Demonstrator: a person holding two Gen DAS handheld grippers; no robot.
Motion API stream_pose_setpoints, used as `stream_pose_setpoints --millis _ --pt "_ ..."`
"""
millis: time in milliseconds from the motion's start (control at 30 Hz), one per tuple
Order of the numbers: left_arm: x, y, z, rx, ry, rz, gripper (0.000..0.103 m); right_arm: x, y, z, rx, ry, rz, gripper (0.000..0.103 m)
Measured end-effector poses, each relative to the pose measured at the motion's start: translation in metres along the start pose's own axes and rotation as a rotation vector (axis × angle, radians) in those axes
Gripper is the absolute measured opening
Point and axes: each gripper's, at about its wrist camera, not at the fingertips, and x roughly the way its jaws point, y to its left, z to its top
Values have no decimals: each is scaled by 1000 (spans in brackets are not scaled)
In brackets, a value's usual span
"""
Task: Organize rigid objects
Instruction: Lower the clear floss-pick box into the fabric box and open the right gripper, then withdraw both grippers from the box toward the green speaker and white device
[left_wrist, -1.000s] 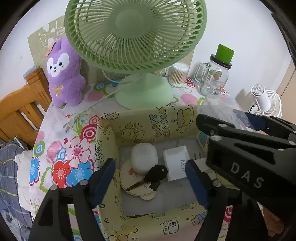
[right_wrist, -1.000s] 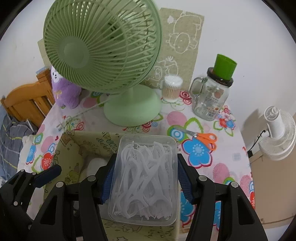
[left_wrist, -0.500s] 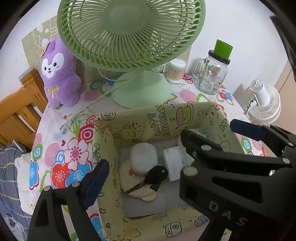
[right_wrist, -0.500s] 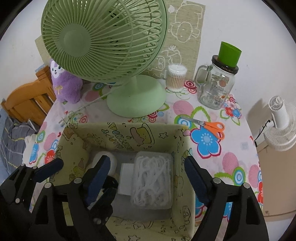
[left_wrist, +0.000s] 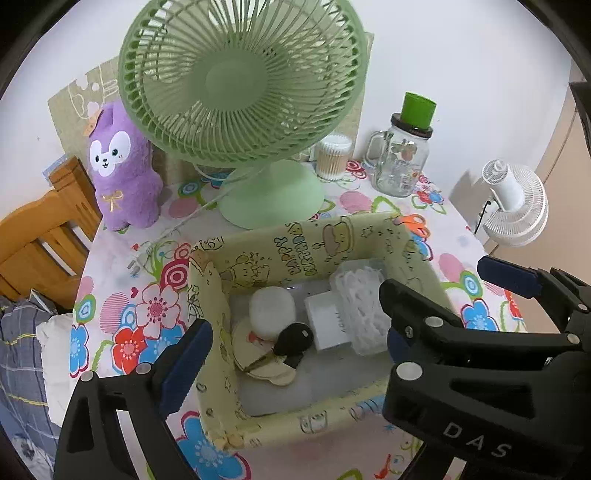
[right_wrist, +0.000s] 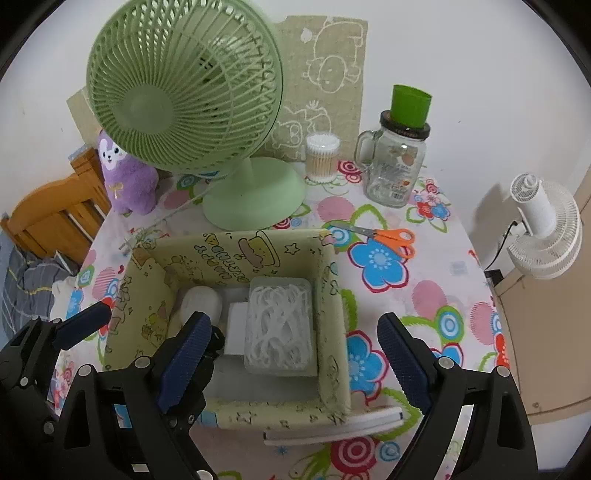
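Right tool (right_wrist: 293, 349) released floss box (right_wrist: 280, 325), now withdrawn.

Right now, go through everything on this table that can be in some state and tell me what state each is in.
floss pick container: lying flat in the box, released
storage box: open-topped, holding several items
right gripper: open, empty
left gripper: open, empty
glass jar: upright, lid on
scissors: closed, flat on the tablecloth
green fan: upright

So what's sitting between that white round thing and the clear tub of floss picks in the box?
A small white box lies between the round thing and the tub, touching the tub's side. The right wrist view shows it best.
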Motion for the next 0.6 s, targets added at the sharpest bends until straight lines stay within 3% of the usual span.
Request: stream_pose_setpoints --millis 600 --pt "-61 -26 -10 -1 -60 17 97 -68 -12 -13 -32 -83 26 94"
